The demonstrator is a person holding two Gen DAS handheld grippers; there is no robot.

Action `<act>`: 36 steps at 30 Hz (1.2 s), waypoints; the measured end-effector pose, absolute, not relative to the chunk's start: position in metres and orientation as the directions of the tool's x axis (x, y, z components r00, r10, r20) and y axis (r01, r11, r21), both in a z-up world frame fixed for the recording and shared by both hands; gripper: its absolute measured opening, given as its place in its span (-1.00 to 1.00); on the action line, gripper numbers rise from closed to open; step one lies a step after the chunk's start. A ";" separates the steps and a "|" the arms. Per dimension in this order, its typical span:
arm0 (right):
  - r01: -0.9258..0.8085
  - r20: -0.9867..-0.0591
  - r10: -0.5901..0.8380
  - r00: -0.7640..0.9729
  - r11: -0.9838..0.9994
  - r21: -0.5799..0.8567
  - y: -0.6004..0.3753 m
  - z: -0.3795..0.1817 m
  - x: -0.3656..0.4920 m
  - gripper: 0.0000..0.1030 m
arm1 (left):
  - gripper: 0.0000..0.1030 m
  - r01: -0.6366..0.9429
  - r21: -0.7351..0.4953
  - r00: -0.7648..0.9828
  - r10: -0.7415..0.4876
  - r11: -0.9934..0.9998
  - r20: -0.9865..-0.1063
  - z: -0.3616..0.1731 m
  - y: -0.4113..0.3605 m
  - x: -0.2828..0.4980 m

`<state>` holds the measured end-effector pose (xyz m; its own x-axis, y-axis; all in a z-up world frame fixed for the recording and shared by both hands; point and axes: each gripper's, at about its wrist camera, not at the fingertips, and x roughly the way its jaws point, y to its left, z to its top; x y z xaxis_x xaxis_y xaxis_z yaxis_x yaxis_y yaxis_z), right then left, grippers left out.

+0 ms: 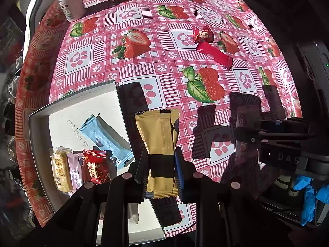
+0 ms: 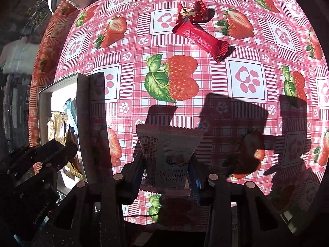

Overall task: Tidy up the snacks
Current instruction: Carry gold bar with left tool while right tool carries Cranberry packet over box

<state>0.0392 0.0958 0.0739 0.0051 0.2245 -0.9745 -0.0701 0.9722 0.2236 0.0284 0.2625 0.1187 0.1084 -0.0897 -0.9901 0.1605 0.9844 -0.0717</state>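
Observation:
My left gripper [image 1: 159, 164] is shut on a tan snack packet [image 1: 159, 135], held above the table just right of the white box [image 1: 39, 127]. The box holds a light blue packet [image 1: 107, 140], a red packet [image 1: 95, 167] and a yellow packet [image 1: 60, 169]. My right gripper [image 2: 167, 168] is shut on a white cranberry snack packet [image 2: 167, 150], held above the tablecloth. A long red bar [image 2: 202, 40] and a small red candy packet [image 2: 192, 11] lie on the cloth farther out; they also show in the left wrist view, the bar [image 1: 213, 55] and the candy [image 1: 202, 34].
A white bottle [image 1: 70, 2] stands at the table's far left corner. The white box [image 2: 82, 94] sits at the table's left edge, with the left gripper's body [image 2: 41, 164] beside it. The right gripper's body [image 1: 287, 144] is at the right. The strawberry tablecloth [image 2: 246, 78] covers the table.

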 end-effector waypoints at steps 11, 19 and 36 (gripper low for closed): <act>-0.061 -0.974 0.225 0.004 0.973 0.224 0.097 0.077 0.033 -0.19 | -0.51 0.220 -0.072 0.112 -0.098 0.973 -0.989 0.121 0.251 0.030; -0.064 -0.975 0.221 0.005 0.973 0.220 0.096 0.078 0.031 -0.19 | -0.51 0.242 -0.065 0.114 -0.095 0.968 -0.989 0.121 0.245 0.029; -0.063 -0.975 0.223 0.009 0.973 0.222 0.100 0.079 0.027 -0.19 | -0.51 0.228 -0.065 0.117 -0.094 0.971 -0.989 0.123 0.247 0.026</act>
